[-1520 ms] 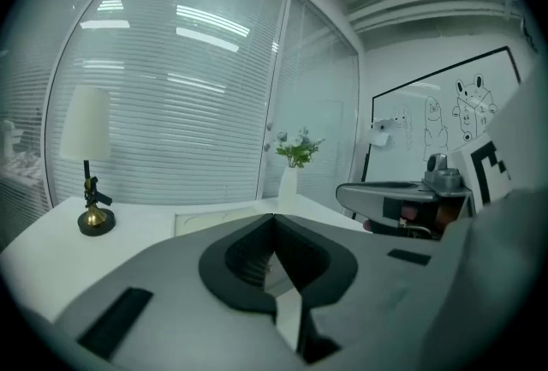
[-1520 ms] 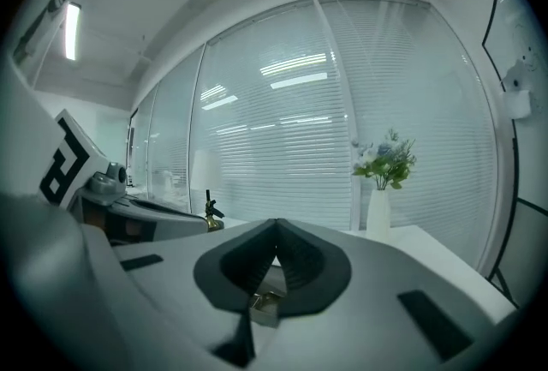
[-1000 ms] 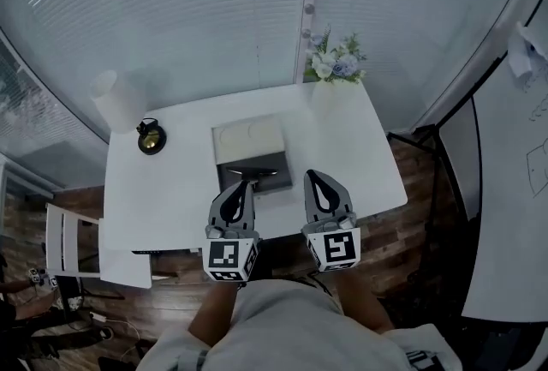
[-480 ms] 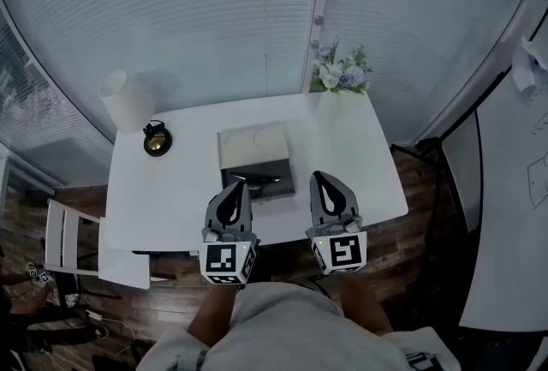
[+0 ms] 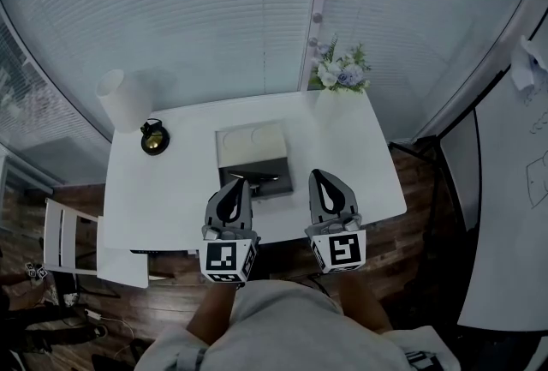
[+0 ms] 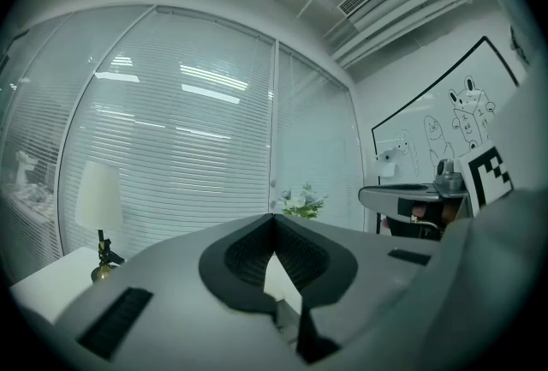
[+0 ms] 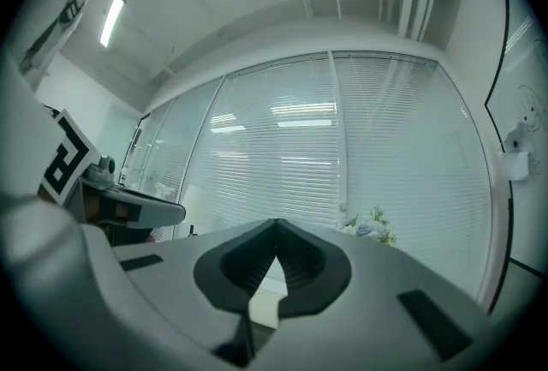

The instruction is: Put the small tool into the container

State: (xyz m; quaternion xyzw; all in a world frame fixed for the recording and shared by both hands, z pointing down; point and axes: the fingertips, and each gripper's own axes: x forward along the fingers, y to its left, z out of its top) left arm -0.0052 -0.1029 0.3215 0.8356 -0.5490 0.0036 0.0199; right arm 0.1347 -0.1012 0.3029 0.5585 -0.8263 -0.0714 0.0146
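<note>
The container (image 5: pixel 251 142) lies at the middle of the white table (image 5: pixel 163 189): a cream part at the back and a dark part (image 5: pixel 255 170) in front. A thin dark item (image 5: pixel 259 178) lies along the dark part's front edge, too small to make out. My left gripper (image 5: pixel 241 183) hovers level over the table's near edge, its tip just before that dark part, jaws shut and empty. The right gripper (image 5: pixel 314 175) hangs to the right of the container, also shut with nothing in it. In each gripper view the jaws (image 6: pixel 274 217) (image 7: pixel 276 224) meet at the tip.
A white lamp (image 5: pixel 118 98) and a small black and gold object (image 5: pixel 152 139) stand at the table's back left. A vase of flowers (image 5: pixel 339 72) stands at the back right. A white chair (image 5: pixel 68 242) is at the left, and a whiteboard (image 5: pixel 514 189) at the right.
The head view has shifted a little, so the table sits slightly differently in the picture. Both grippers stay shut in the same place.
</note>
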